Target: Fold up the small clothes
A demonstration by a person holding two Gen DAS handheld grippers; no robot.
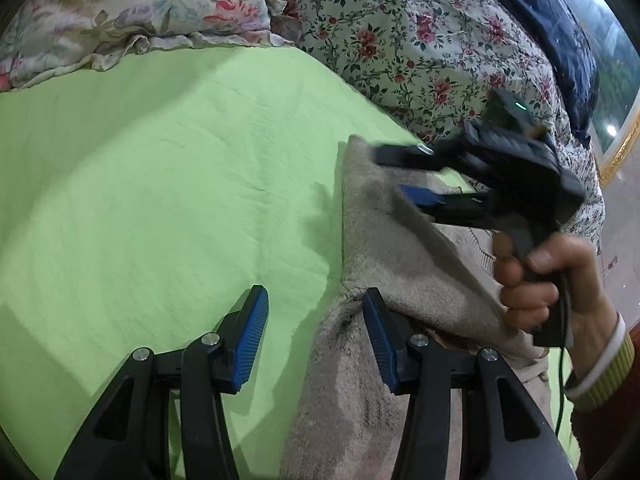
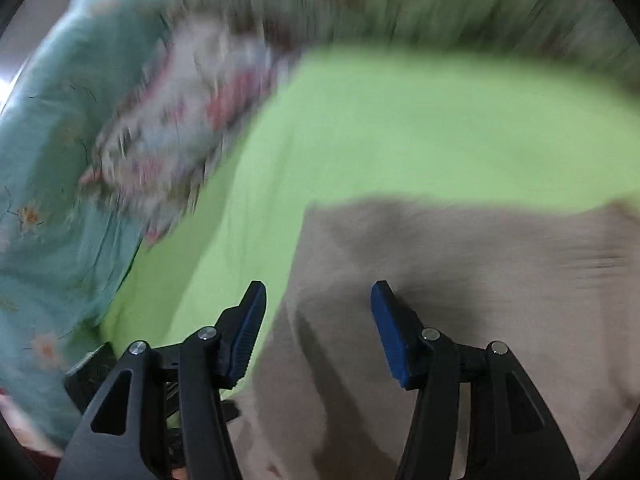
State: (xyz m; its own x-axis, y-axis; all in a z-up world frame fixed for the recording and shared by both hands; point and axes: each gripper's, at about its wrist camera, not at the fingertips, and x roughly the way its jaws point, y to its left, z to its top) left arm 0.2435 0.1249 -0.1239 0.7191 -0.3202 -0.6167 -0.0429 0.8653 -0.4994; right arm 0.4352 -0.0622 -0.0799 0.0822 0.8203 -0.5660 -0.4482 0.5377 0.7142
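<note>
A beige fleece garment (image 1: 380, 248) lies on the green bed sheet (image 1: 160, 184), partly folded with one flap raised. My left gripper (image 1: 316, 312) is open at the garment's left edge, its right finger against the cloth, nothing held. My right gripper (image 1: 396, 172) is open over the garment's far end, one finger above and one below the raised flap. In the blurred right wrist view the right gripper (image 2: 318, 308) is open over the beige garment (image 2: 460, 280) with nothing between the pads.
A floral pillow (image 1: 132, 12) and a floral quilt (image 1: 420, 40) lie along the far side of the bed. A teal floral cloth (image 2: 52, 200) lies at the left in the right wrist view. A hand (image 1: 552, 280) holds the right gripper's handle.
</note>
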